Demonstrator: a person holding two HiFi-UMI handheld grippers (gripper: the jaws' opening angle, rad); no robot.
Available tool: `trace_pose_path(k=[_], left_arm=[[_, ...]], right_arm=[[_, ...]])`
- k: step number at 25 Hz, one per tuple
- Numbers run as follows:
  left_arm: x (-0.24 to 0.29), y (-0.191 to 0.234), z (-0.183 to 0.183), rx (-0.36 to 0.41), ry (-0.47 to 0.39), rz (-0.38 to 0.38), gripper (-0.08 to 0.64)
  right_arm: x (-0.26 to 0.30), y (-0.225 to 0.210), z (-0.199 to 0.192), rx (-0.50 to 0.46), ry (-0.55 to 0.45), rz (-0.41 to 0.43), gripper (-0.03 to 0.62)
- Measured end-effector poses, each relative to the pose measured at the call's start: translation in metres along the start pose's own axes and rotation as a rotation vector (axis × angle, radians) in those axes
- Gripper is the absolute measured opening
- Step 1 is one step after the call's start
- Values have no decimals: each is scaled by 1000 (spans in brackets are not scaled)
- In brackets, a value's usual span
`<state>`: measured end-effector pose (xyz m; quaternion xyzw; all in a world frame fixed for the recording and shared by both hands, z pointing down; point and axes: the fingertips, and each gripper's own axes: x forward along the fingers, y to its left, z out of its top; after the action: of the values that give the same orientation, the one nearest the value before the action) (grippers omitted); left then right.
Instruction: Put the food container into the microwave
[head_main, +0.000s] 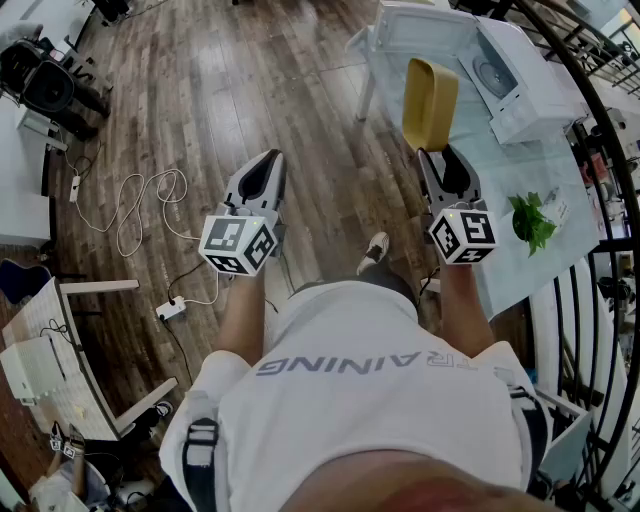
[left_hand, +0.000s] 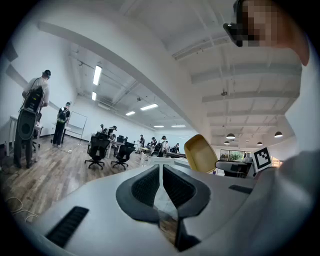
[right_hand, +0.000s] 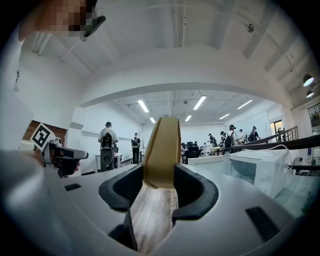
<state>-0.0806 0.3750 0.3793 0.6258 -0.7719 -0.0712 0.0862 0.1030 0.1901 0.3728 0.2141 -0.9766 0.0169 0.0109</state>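
yellow plastic container (head_main: 430, 100), shallow, held on edge in the air just short of the microwave (head_main: 520, 75) on the table (head_main: 530, 170). it looks light and empty, thin-walled and stiff enough to keep its shape. the smooth wall will likely slide or pivot under a loose pinch. best hold, by my reading, is across one end wall at the rim, where it is taken now. right gripper (head_main: 440, 155): jaws partway spread and pinching the container's near end, pads on either face of the wall, the rest sticking out ahead toward the microwave. it is gripped at one end only, so i expect it to swing if jolted. left gripper (head_main: 268, 165): jaws pressed together with nothing between them, held out level over the wood floor, well apart from the table. cannot tell whether the microwave door is open.
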Motion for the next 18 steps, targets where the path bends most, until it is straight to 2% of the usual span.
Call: trace_pose_path(k=[9,18], left_arm=[[9,-8,-2,17,34,-36,49],[13,-13,-5,2,42,-53,49]], right_arm=[[2,1,-4,29,-7,4,207],[-1,-4,-5,49,-4,0,206]])
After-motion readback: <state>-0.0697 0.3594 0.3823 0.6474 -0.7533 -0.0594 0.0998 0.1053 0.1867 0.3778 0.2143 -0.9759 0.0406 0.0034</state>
